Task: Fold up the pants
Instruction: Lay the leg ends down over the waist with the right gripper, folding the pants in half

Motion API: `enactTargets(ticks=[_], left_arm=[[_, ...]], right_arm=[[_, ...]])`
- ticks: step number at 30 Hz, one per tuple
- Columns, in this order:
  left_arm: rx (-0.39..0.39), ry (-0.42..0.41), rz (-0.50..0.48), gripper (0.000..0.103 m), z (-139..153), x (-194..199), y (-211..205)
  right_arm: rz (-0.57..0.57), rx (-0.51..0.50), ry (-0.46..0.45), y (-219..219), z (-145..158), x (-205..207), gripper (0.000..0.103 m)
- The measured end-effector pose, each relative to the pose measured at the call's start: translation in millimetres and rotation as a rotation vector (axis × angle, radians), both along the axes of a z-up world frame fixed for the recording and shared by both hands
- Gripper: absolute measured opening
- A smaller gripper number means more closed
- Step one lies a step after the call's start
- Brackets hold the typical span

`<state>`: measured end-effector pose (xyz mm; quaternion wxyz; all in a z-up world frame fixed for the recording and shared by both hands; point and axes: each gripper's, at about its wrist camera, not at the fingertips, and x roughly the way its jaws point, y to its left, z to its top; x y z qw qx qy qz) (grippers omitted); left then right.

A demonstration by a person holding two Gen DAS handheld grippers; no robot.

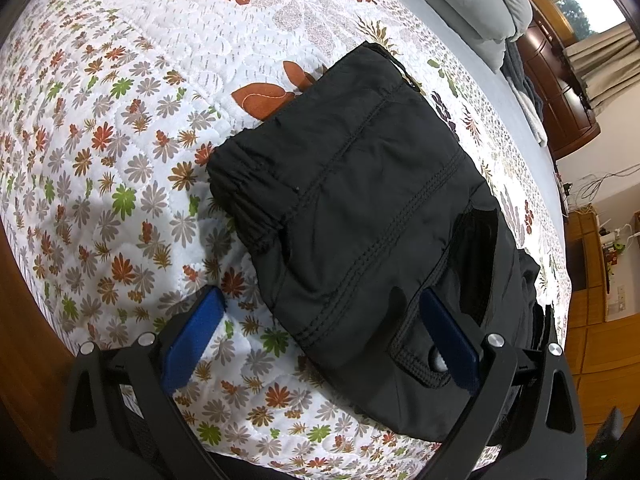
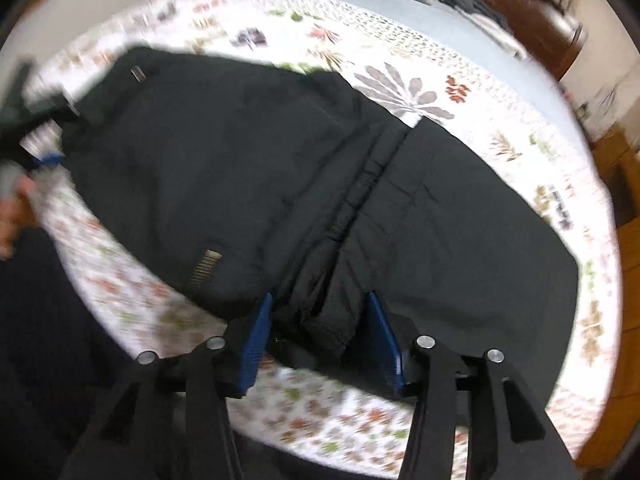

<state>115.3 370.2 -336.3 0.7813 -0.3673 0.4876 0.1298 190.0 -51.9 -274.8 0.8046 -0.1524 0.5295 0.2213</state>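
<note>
Blue pads of the right gripper (image 2: pixel 320 332) stand apart around a bunched fold of the pants (image 2: pixel 248 184), not pinching; let the fold drop clear and press it flat. Left gripper (image 1: pixel 320 344) is spread wide, one pad over the pants' waistband end. Pants lie on the quilt (image 1: pixel 120 128); wooden furniture (image 1: pixel 560 92) stands beyond.

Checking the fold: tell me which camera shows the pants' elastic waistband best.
Left wrist view: the gathered waistband of the black pants lies sharp and unobstructed on the quilt. The right wrist view is motion-blurred; no waistband is clearly discernible.
</note>
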Motion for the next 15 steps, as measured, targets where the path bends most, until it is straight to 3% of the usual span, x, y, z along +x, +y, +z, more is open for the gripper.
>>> enactTargets(ticks=[2,5,10,13,15], left_arm=[[-0.006,-0.006,0.002,0.098,0.5,-0.6,0.2],[-0.011,-0.009,0.004,0.098,1.0,-0.3,-0.4],[-0.01,-0.007,0.001,0.098,0.7,1.8,-2.4],[-0.02,-0.016,0.002,0.098,0.0,1.8,-1.5],[-0.019,-0.016,0.001,0.098,-0.7,2.9,-2.4]], right_arm=[[-0.024,0.155,0.042,-20.0,18.3,1.4,0.065],[-0.126,0.221,0.047,-50.8,30.0,10.9,0.065],[-0.254,0.048,-0.015,-60.5,18.6,34.6,0.065],[-0.241,-0.035,0.026,-50.1,-8.5,39.6,0.064],[-0.217,-0.069,0.036,-40.5,-22.0,35.7,0.057]])
